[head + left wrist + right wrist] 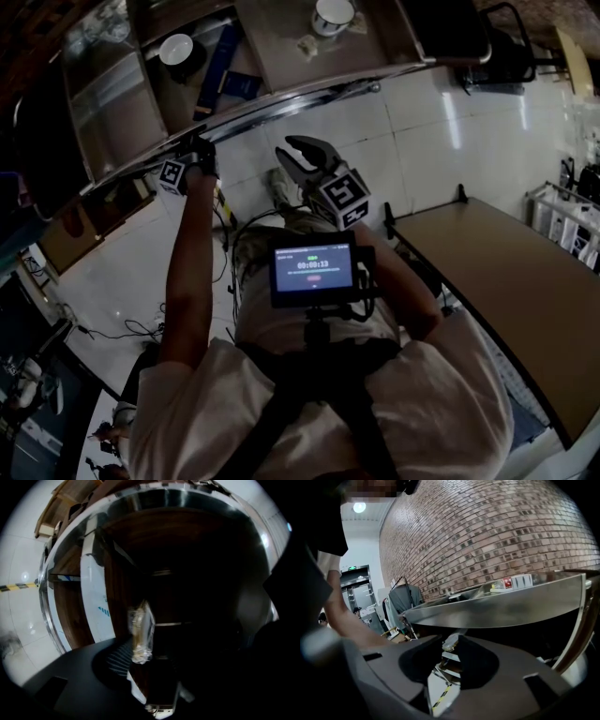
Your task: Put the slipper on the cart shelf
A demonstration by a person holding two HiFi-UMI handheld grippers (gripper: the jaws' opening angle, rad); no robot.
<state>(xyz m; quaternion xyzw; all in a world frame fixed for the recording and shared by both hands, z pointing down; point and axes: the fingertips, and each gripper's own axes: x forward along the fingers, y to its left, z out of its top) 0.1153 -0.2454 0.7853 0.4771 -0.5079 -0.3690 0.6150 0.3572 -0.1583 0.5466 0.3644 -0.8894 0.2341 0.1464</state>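
Observation:
In the left gripper view a slipper [140, 632], pale and wrapped in clear plastic, stands on end inside the dark wooden body of the cart [126, 541]. It is between the jaws of my left gripper [157, 665], close by the ribbed left pad [118, 660]. The right jaw is lost in shadow, with a dark gap beside the slipper. In the head view the left gripper [192, 155] reaches under the cart's steel top tray [281, 94]; the slipper is hidden there. My right gripper [305, 155] hovers near the cart with a narrow gap between its tips and nothing in it.
On the cart's top tray sit a cup [333, 14], a bowl [176, 49] and a blue box [217, 66]. A brown table [506, 272] stands to the right on the white tiled floor. The right gripper view faces the tray's steel rim [501, 606] and a brick wall [487, 531].

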